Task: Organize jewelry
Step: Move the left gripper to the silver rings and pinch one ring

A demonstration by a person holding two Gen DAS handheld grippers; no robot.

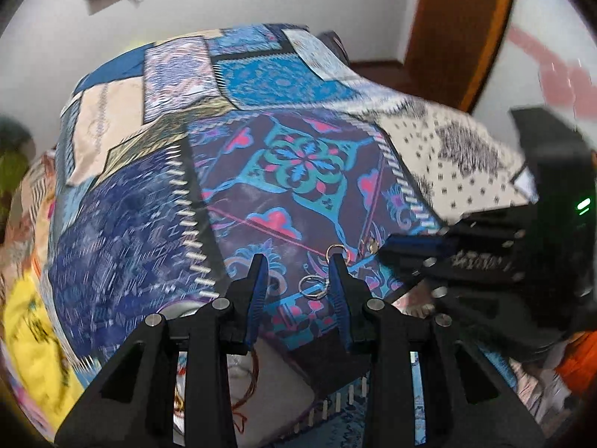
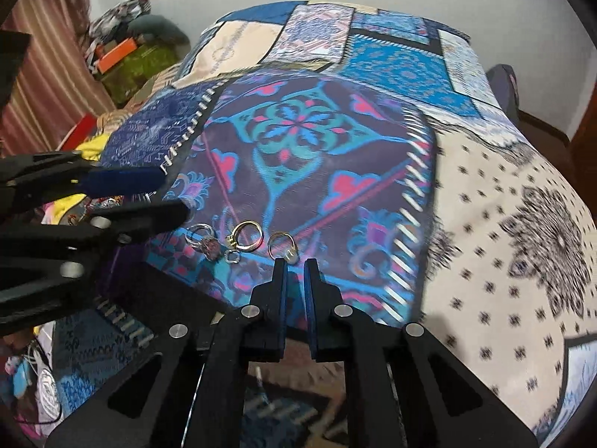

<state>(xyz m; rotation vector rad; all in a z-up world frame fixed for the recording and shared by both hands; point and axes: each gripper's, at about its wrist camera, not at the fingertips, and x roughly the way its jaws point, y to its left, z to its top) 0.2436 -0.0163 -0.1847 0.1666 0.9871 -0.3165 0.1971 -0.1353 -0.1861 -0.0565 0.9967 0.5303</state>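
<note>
Three rings lie near the front edge of a patterned blue tablecloth (image 2: 309, 142). In the right wrist view a silver ring with a dark stone (image 2: 203, 240) is at the left, a gold ring (image 2: 246, 237) in the middle, and a ring with a pale stone (image 2: 283, 247) at the right. My right gripper (image 2: 295, 263) sits just in front of the pale-stone ring, jaws slightly apart and empty. My left gripper (image 1: 298, 259) is open and empty; the silver ring (image 1: 313, 285) lies between its fingers and the gold ring (image 1: 337, 252) at its right fingertip. The left gripper also shows in the right view (image 2: 164, 194).
The tablecloth (image 1: 291, 156) covers the whole table and hangs over its front edge. The right gripper's black body (image 1: 485, 261) is at the right in the left view. Clutter and boxes (image 2: 123, 56) lie on the floor at far left. A wooden door frame (image 1: 455, 30) stands behind.
</note>
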